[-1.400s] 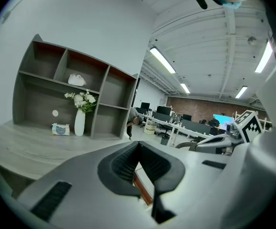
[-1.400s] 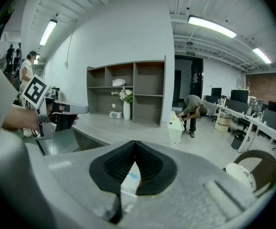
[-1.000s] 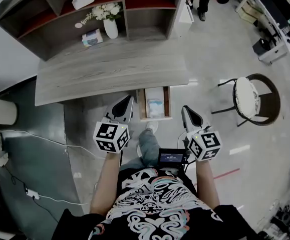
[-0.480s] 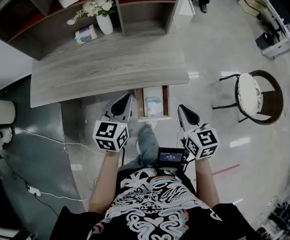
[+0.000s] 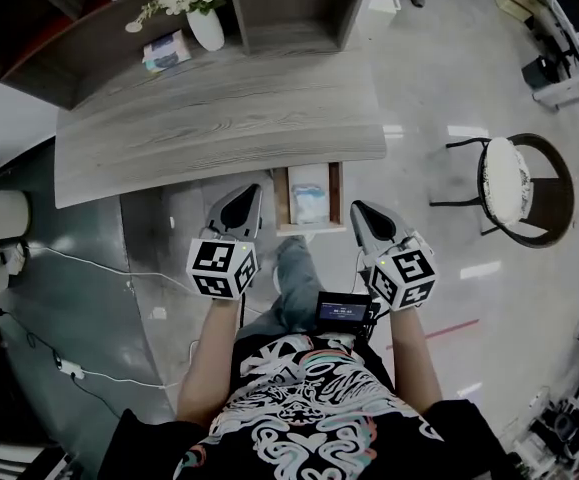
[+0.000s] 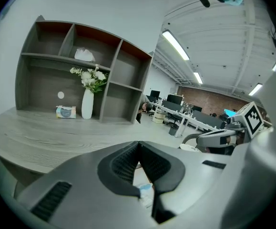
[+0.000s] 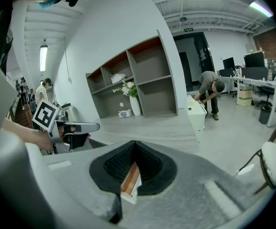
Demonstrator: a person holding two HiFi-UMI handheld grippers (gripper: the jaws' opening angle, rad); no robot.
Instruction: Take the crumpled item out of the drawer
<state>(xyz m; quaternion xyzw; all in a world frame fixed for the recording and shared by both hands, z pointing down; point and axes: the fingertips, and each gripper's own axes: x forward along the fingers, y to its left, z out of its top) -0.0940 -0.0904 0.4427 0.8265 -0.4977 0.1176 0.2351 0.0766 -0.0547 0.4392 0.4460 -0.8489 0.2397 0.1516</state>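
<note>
The wooden drawer (image 5: 282, 204) stands pulled out from under the grey desk (image 5: 219, 128). In it lies the crumpled item (image 5: 310, 206), pale white and blue. My left gripper (image 5: 252, 191) hovers just left of the drawer, shut and empty. My right gripper (image 5: 357, 209) hovers just right of it, also shut and empty. In the left gripper view the left gripper (image 6: 138, 144) has its jaws closed at the tip, and the crumpled item (image 6: 146, 194) shows through the gap below. The right gripper (image 7: 135, 143) looks the same, with the drawer (image 7: 130, 180) side wall seen under it.
A shelf unit at the desk's back holds a white vase of flowers (image 5: 205, 23) and a tissue box (image 5: 165, 52). A round chair (image 5: 514, 183) stands to the right. Cables (image 5: 79, 268) run over the floor at left. Another person (image 7: 209, 92) bends over far off.
Both grippers have moved slightly forward and now flank the drawer's front; the right one has come closer to its right side. Both have stayed shut.
</note>
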